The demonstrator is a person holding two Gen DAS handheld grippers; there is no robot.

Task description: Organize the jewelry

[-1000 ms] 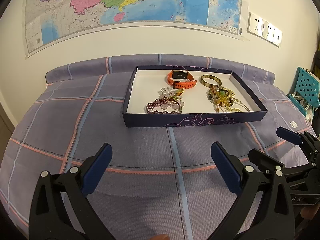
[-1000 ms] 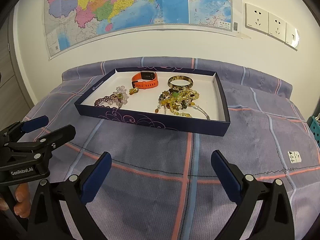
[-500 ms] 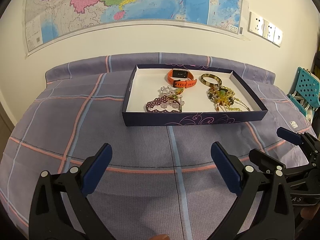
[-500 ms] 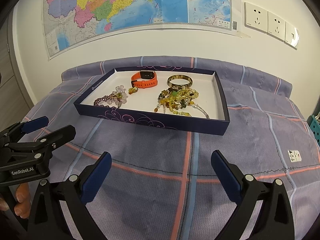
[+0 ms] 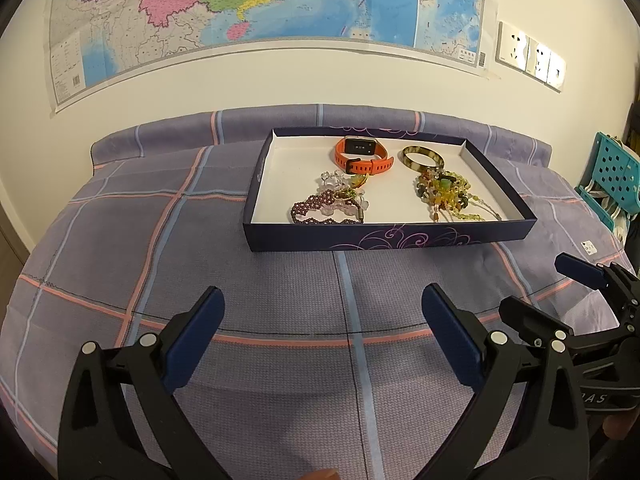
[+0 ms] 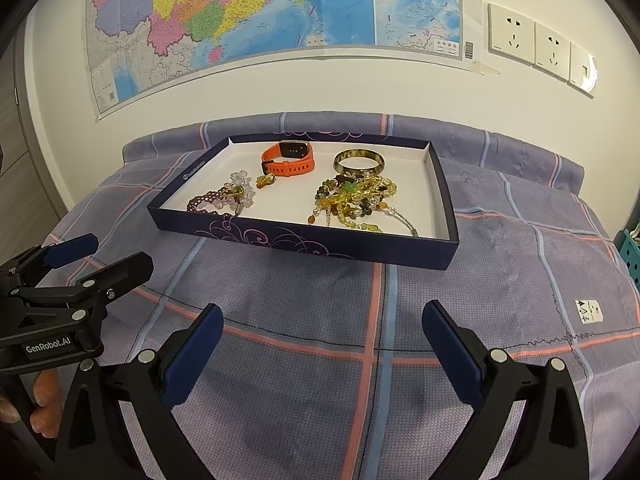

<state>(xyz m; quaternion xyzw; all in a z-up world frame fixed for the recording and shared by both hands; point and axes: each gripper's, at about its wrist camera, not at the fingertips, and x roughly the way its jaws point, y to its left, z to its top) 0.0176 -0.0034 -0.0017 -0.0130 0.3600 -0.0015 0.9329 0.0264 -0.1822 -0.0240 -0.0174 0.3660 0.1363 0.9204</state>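
Left wrist view: the left tongs point(image 5: 320, 336) are hovering spread wide and empty over the plaid bedspread point(image 5: 140, 264). At 12 o'clock, the dark box lid point(image 5: 384, 238) is holding an orange smartwatch point(image 5: 362, 156), a bangle point(image 5: 422, 158), and beaded bracelets point(image 5: 328, 208).

Right wrist view: the right tongs point(image 6: 322, 340) are likewise gaping, gripping nothing. The amber bead tangle point(image 6: 356, 200) is lying in the lid at 12 o'clock; the other tongs are sitting at 9 o'clock.
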